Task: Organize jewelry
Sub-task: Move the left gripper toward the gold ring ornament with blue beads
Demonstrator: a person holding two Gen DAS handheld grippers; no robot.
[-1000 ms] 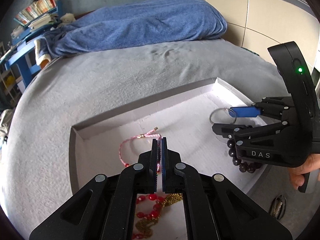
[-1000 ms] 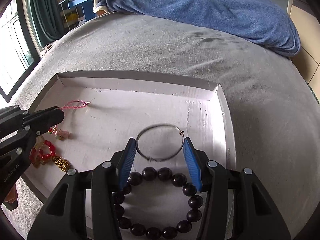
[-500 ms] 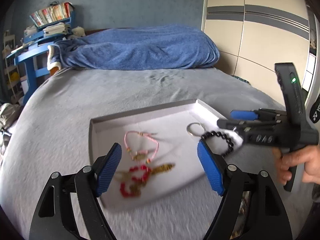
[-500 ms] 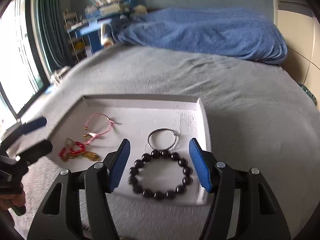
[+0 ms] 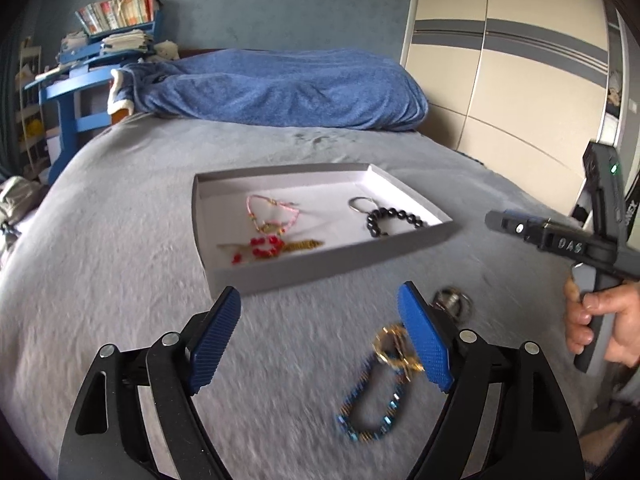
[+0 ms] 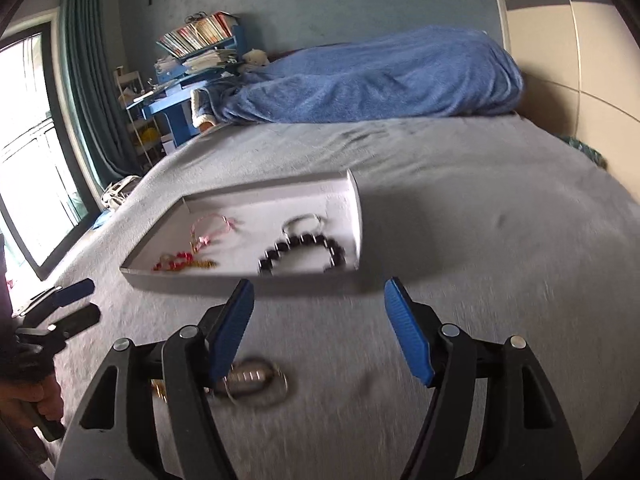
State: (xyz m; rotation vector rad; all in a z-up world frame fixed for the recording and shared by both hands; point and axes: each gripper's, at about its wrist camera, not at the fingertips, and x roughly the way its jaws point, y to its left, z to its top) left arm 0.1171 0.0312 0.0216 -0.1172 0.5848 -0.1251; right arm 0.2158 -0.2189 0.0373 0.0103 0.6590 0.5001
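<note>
On the grey bed (image 5: 120,240) lies a shallow white tray (image 5: 332,268). Inside it, a pink cord bracelet (image 5: 272,210) and a red-and-gold piece (image 5: 268,246) sit to the left, a thin metal ring (image 5: 360,204) and a black bead bracelet (image 5: 394,220) to the right. The left gripper (image 5: 320,342) hangs near the tray's near wall, jaws spread wide and holding nothing. Near its right jaw, on the bed, lie a blue bracelet (image 5: 372,412) with a gold clasp and, blurred, what may be a metal ring piece (image 5: 454,302). The right gripper (image 6: 320,334) also stands wide open and empty.
</note>
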